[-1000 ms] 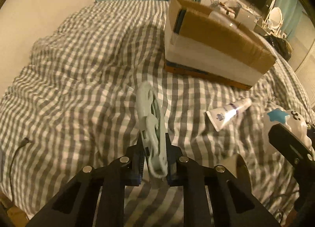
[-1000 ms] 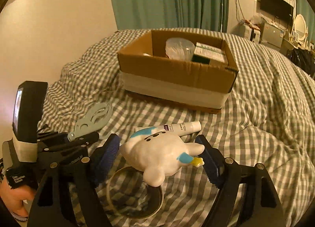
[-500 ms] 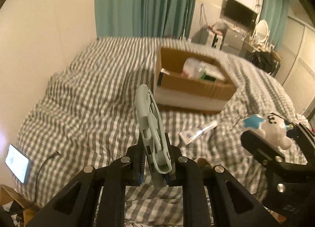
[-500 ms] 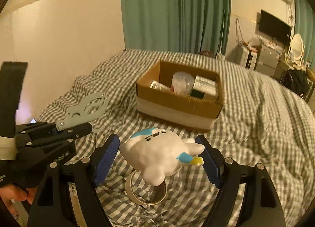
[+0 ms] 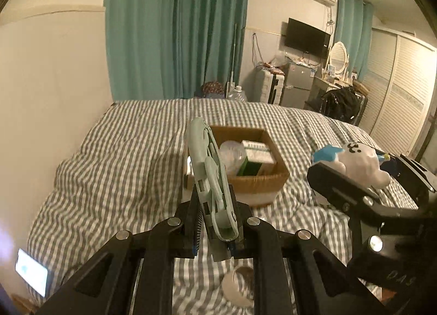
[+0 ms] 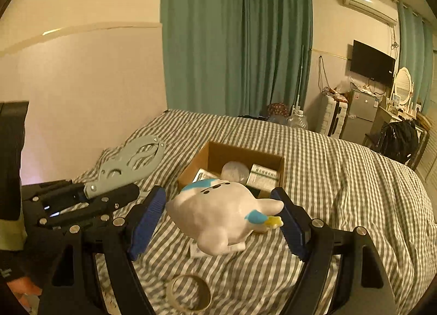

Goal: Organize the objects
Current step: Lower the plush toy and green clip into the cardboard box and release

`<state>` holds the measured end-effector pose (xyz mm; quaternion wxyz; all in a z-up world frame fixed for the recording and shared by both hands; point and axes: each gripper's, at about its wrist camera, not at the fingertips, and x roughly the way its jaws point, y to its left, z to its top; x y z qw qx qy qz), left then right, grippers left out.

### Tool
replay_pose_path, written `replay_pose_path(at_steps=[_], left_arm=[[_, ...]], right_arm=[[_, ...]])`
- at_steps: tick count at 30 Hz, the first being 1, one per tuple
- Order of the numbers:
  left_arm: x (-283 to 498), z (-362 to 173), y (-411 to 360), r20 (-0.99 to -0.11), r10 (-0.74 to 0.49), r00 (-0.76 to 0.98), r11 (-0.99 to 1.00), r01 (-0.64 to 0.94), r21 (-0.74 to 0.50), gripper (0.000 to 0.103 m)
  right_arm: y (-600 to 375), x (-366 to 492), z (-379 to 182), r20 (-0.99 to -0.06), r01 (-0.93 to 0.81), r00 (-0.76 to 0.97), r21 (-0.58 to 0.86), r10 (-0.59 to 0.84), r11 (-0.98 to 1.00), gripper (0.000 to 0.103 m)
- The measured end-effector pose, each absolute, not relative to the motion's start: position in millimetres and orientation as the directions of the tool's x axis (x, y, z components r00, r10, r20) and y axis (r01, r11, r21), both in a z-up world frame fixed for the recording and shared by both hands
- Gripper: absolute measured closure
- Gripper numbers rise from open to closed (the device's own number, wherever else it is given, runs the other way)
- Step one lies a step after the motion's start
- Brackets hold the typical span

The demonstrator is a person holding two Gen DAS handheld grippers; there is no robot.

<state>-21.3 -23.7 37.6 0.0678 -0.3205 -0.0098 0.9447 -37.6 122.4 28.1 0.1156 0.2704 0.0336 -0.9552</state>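
Both claws grip: left claw (image 5: 218, 229) a clip (image 5: 210, 178), right claw (image 6: 220, 223) a toy (image 6: 218, 214); only the left view shows a phone (image 5: 31, 271)

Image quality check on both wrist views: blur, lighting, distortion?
Left wrist: dim warm light, strong fisheye bend with dark corners; the cardboard box and bedspread are smeared, the green tool in the left gripper stays fairly sharp. Right wrist: same warm cast and curvature; white toy in the right gripper sharp, tape ring shadowed.

Box (image 6: 232, 167) top open, partly filled
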Motion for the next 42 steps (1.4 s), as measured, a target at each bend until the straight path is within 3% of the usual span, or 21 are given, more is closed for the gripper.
replay_pose_path(at_steps=[11,26,27,29,32,34,42], left_arm=[[-135,22,-2,-0.628,0.108,-0.771,-0.992,-0.128,-0.012,0.089],[-237,-74,8,-0.723,0.097,-0.684,-0.988,-0.156,0.016,0.088],[-237,-77,7,-0.727,0.100,-0.679,-0.988,-0.157,0.011,0.087],[-236,-81,7,-0.736,0.108,-0.668,-0.987,-0.158,-0.001,0.085],[-225,-78,9,-0.739,0.105,-0.666,-0.987,-0.158,0.002,0.069],[-211,-70,6,-0.724,0.085,-0.685,-0.988,-0.150,0.026,0.046],[-136,-8,-13,-0.659,0.047,-0.750,-0.997,-0.078,0.018,0.033]], right_arm=[[153,-158,25,-0.546,0.199,-0.813,0.063,-0.201,-0.978,0.024],[155,-291,-59,-0.630,0.202,-0.732,0.165,-0.261,-0.965,0.023],[155,-289,-62,-0.625,0.197,-0.736,0.172,-0.261,-0.965,0.022],[159,-288,-62,-0.612,0.187,-0.744,0.194,-0.268,-0.963,0.010],[166,-276,-51,-0.588,0.156,-0.771,0.199,-0.245,-0.968,0.009],[170,-266,-41,-0.580,0.149,-0.779,0.198,-0.238,-0.969,0.008],[167,-191,22,-0.541,0.151,-0.821,0.100,-0.181,-0.983,0.008]])
